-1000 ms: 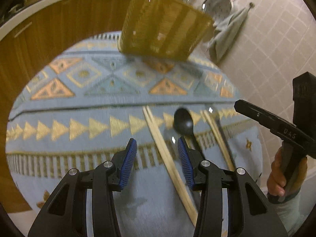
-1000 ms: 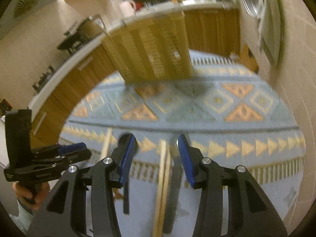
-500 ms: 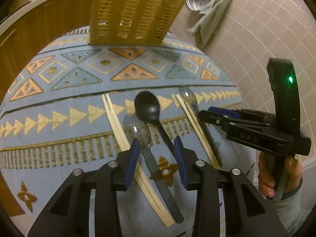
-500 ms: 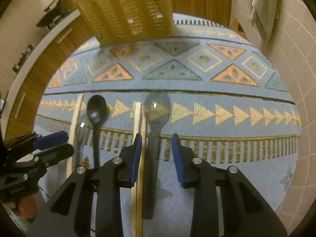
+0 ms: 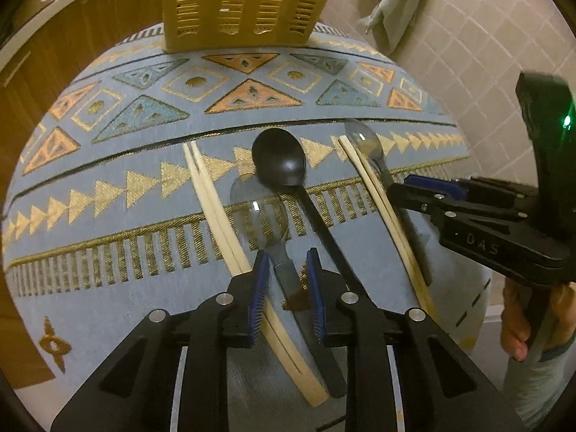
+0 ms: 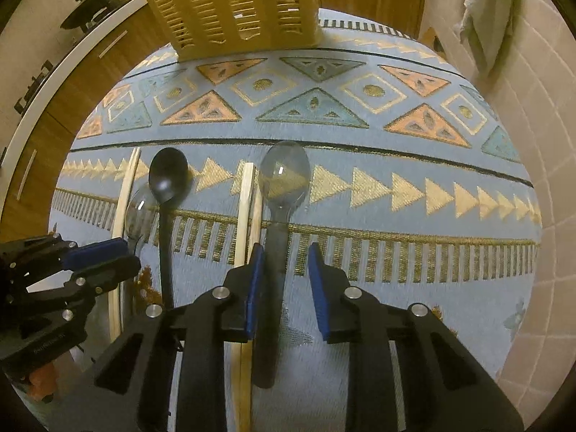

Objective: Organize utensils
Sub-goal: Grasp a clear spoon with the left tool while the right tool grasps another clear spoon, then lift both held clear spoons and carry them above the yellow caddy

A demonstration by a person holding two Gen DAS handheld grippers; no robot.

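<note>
Largest first: our yellow slotted basket [image 5: 248,3] stands at the top centre of the left view, stiff and light, the likely home for everything. Below it on the patterned cloth [image 5: 108,298] lie two chopstick pairs [image 5: 216,208], rigid, thin and prone to roll. The black spoon [image 5: 280,162] sits mid-frame. Each clear-bowled spoon [image 6: 284,176] looks light, hard and slippery, so we'd take it by the handle. Our left gripper [image 5: 286,280] and right gripper [image 6: 284,280] are both closing, jaws not yet together, each astride a clear spoon's handle.
</note>
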